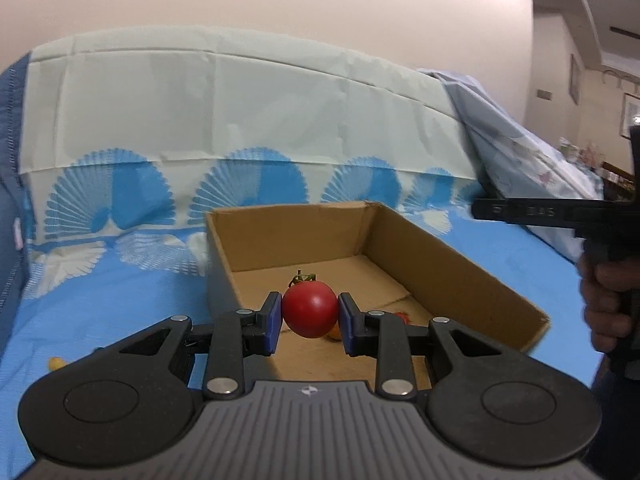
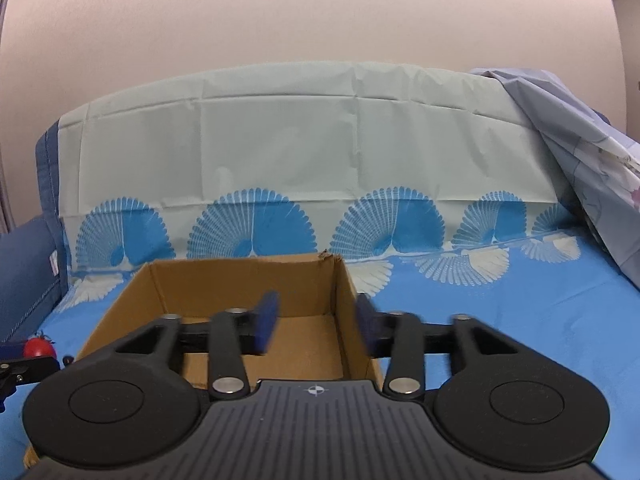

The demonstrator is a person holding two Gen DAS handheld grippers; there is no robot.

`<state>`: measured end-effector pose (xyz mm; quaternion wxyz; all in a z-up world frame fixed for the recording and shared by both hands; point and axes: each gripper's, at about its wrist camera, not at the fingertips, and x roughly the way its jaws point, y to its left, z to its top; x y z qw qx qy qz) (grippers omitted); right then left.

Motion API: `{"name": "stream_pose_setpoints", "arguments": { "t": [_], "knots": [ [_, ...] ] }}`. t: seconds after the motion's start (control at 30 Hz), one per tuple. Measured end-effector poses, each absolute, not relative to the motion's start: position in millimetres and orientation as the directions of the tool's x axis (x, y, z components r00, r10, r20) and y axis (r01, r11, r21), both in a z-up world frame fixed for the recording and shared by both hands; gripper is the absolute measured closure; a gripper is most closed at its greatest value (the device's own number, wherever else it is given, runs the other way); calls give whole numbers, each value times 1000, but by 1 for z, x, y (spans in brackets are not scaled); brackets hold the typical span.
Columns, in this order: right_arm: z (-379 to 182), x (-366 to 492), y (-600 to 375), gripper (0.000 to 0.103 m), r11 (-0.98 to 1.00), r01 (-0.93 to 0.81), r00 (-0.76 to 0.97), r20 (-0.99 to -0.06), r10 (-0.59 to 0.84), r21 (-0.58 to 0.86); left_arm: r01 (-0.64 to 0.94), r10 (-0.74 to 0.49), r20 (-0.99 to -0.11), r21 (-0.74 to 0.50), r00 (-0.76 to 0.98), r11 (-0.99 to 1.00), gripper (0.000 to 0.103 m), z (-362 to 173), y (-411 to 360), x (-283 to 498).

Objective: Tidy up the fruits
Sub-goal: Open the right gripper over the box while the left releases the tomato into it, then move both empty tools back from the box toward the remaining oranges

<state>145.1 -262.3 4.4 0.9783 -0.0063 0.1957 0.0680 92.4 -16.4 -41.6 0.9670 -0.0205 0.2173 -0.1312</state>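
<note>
My left gripper (image 1: 310, 322) is shut on a red tomato (image 1: 310, 310) with a green stem and holds it above the open cardboard box (image 1: 452, 268). Small orange and red fruits (image 1: 335, 333) lie on the box floor, mostly hidden behind the right finger. A small yellow fruit (image 1: 55, 362) lies on the blue cloth to the left. My right gripper (image 2: 316, 326) is open and empty over the near right part of the box (image 2: 240, 276). The tomato (image 2: 39, 347) also shows at the far left of the right wrist view.
The box sits on a blue cloth (image 1: 120, 300) with a fan pattern that rises up a backrest (image 2: 320, 140). A crumpled pale blue sheet (image 1: 520, 152) lies at the right. The hand with the right gripper (image 1: 608, 304) shows at the right edge of the left wrist view.
</note>
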Motion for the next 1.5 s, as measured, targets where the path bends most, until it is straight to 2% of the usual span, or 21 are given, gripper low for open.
{"name": "stream_pose_setpoints", "arguments": {
  "t": [0.1,0.73,0.9,1.17,1.33,1.47,1.5],
  "knots": [
    [4,143,-258,41,990,-143,915,-383,128,-10,254,-263,-415,-78,871,964,60,-42,-21,89],
    [1,147,-246,37,989,-144,911,-395,120,-32,232,-240,-423,-72,874,970,60,-41,-21,90],
    [1,145,-246,37,990,-134,915,-389,110,-34,203,-204,-407,-46,890,978,46,-42,-21,88],
    [5,137,-246,37,993,-105,931,-357,81,-49,159,-141,-334,27,932,987,46,-41,-24,76],
    [6,132,-244,38,993,-105,936,-342,80,-55,164,-133,-341,65,931,984,46,-36,-27,63],
    [9,128,-246,39,994,-106,939,-330,92,-26,196,-167,-361,45,917,980,46,-24,-18,55],
    [10,127,-246,40,994,-107,940,-328,96,-16,201,-172,-377,40,910,979,49,-18,-14,54]
  ]
}}
